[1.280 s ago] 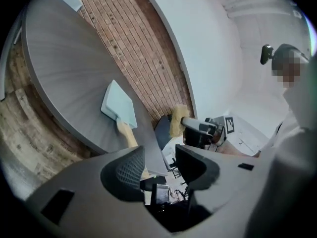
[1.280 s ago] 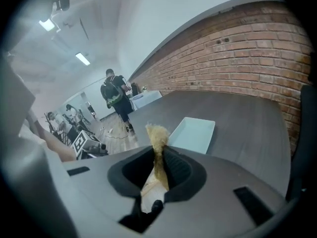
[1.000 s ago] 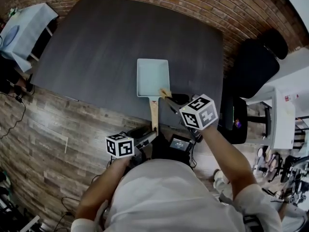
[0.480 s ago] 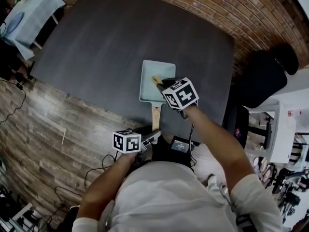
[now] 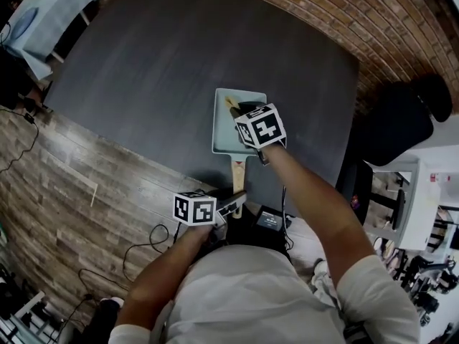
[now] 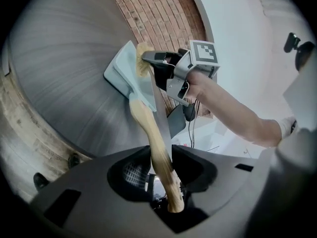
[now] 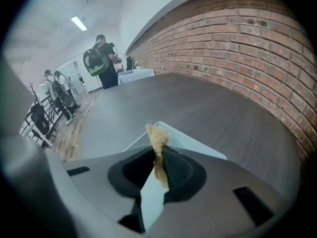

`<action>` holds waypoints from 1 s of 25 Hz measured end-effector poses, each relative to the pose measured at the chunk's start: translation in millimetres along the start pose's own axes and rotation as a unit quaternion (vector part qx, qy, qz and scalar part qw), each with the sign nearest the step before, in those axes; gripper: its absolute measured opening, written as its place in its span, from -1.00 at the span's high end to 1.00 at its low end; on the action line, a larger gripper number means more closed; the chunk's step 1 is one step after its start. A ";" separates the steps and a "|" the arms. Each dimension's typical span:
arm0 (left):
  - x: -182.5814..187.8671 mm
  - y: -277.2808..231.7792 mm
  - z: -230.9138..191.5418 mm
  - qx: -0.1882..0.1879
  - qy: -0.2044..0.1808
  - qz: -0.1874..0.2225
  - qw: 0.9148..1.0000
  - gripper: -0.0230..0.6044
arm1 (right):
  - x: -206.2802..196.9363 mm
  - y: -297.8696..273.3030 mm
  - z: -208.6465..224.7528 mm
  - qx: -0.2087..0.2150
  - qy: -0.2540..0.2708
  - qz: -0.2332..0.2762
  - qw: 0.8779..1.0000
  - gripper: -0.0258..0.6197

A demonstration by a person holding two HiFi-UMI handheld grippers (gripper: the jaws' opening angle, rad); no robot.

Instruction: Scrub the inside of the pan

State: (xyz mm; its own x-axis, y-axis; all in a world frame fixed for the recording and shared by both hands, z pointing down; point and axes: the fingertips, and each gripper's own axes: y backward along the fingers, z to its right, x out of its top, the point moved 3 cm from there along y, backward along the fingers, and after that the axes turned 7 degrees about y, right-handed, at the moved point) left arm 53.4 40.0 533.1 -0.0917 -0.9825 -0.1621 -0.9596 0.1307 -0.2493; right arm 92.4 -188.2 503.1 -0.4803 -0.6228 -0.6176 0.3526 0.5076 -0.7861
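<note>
If the left gripper (image 6: 161, 155), jaws just closing onto the handle (image 6: 147, 128), grips loosely, the right gripper's (image 7: 158, 151) pinched scrubber (image 7: 157, 135) could skid the pan (image 5: 224, 131).

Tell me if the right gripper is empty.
No, the right gripper pinches a tan fibrous scrubber between its fingers, above the pan.

- I look down on a wide dark grey desk (image 5: 179, 63) standing beside a red brick wall (image 5: 337, 13).
- A wood-plank floor (image 5: 64, 192) runs along its near side, with black cables (image 5: 154, 248) trailing over it.
- At far left I see a small table under a pale blue cloth (image 5: 54, 6).
- A black chair (image 5: 401, 117) sits at right.
- A ceiling strip light (image 7: 78, 23) glows down the room.
</note>
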 end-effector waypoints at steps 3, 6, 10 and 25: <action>1.8 -0.2 0.6 0.010 0.008 -0.006 1.000 0.49 | 6.0 -12.9 8.1 -0.024 0.009 -0.003 1.000 0.73; 1.3 -0.3 1.0 0.022 0.006 -0.016 1.000 0.50 | 10.7 -22.6 12.7 -0.045 0.027 -0.008 0.999 0.73; 0.5 0.3 1.9 0.041 -0.016 -0.041 0.998 0.49 | 14.3 -35.4 6.5 -0.058 0.074 -0.032 0.995 0.73; -1.7 1.3 2.8 0.053 -0.075 -0.104 0.990 0.44 | 5.8 -41.1 -21.6 0.005 0.194 -0.096 0.976 0.76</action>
State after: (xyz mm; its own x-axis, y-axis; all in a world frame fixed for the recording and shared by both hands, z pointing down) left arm 53.0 42.2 530.3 0.1539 -0.9597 -0.2351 -0.9194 -0.0519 -0.3899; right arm 57.8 -199.8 532.3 -0.8061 -0.4314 -0.4050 0.2337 0.3968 -0.8877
